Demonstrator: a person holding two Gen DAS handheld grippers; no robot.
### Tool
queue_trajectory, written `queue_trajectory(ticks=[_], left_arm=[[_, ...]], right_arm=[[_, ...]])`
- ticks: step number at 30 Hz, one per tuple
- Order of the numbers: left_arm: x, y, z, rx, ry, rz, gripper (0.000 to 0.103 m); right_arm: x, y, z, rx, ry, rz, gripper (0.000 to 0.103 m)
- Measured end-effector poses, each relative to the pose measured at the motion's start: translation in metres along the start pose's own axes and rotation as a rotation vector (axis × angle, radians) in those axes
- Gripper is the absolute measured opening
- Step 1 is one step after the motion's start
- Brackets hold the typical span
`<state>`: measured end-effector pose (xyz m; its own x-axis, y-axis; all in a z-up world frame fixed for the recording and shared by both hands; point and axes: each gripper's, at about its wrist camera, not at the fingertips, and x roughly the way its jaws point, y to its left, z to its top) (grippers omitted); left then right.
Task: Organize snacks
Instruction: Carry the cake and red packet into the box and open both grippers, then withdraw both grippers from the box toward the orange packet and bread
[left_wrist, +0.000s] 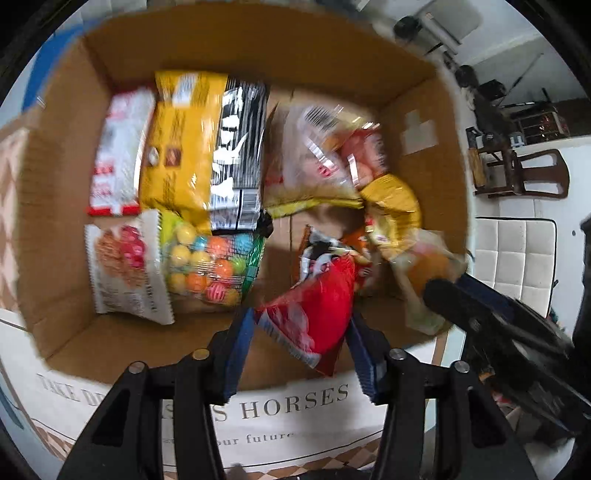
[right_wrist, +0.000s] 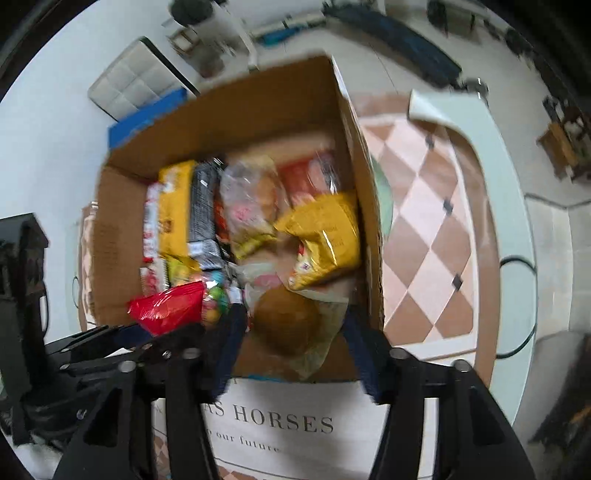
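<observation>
Between the parted left gripper (left_wrist: 301, 350) we see a loose red packet (left_wrist: 314, 314); the right gripper (right_wrist: 295, 354) gapes around a bun bag (right_wrist: 291, 325), above "HORSES" lettering (right_wrist: 284, 421).

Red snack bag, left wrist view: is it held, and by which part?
Cannot be told. The red snack bag sits with its lower end between the fingers of the left gripper, but blur hides any contact.

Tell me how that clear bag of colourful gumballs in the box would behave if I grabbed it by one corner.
The gumball bag would probably sag, since its thin clear film looks floppy. The round balls inside would likely shift toward the low end. It may be fairly heavy for its size and slippery, judging by the glossy wrap.
</observation>
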<state>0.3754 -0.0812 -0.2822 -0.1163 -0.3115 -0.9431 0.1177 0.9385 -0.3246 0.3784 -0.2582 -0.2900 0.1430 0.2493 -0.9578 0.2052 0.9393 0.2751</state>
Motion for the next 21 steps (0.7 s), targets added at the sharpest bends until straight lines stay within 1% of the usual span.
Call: queue_trajectory(ticks=[1, 2, 6, 11, 16, 21], left_arm=[[0.005, 0.002, 0.002, 0.001, 0.007, 0.015, 0.074], [0.009, 0.003, 0.003, -0.001, 0.006, 0.032, 0.087], [0.013, 0.009, 0.003, -0.023, 0.007, 0.024, 0.088], [-0.001, 0.011, -0.004, -0.041, -0.035, 0.023, 0.089], [-0.024, 0.018, -0.014, -0.033, -0.095, 0.073, 0.089], [-0.059, 0.017, -0.032, -0.024, -0.203, 0.154, 0.089]], right_arm=[[0.004, -0.001, 0.0, 0.006, 0.0, 0.002, 0.084], [0.005, -0.001, -0.002, 0.002, 0.0, 0.012, 0.084], [0.006, 0.002, -0.004, -0.013, 0.004, -0.003, 0.086], [0.005, 0.004, -0.004, -0.016, 0.002, -0.012, 0.087], [-0.006, 0.011, -0.009, -0.039, -0.023, -0.041, 0.088], [-0.021, 0.02, -0.018, -0.068, -0.062, -0.065, 0.088]])
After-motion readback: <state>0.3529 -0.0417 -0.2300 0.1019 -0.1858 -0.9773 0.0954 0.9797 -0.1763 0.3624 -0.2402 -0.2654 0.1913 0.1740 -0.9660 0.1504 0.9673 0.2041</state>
